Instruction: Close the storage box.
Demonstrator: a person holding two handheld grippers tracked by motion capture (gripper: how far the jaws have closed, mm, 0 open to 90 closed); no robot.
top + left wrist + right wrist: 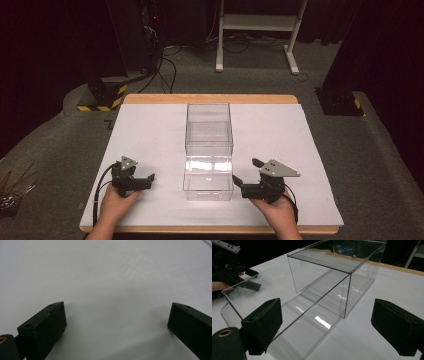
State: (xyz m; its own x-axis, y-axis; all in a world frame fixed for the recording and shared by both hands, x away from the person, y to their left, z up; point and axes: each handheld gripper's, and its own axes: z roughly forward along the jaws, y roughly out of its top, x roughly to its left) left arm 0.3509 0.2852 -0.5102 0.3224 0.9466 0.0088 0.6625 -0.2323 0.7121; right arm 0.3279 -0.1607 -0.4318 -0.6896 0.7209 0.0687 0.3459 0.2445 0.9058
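Clear plastic makes up the box [208,150], which stands in the middle of the white sheet [280,130] on the table, with a lower tray part (also see-through) at its near end. The left gripper [148,180] rests to the box's left and the right gripper [239,181] just beside its near right corner. Both have their jaws wide apart, holding nothing.

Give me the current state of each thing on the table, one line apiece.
Clear box: upright on the white sheet, empty, untouched.
Clear lid: lying flat in front of the box, off it, not gripped.
Left tool: open, holding nothing, low over the white sheet, left of the lid.
Right tool: open, holding nothing, just right of the lid.
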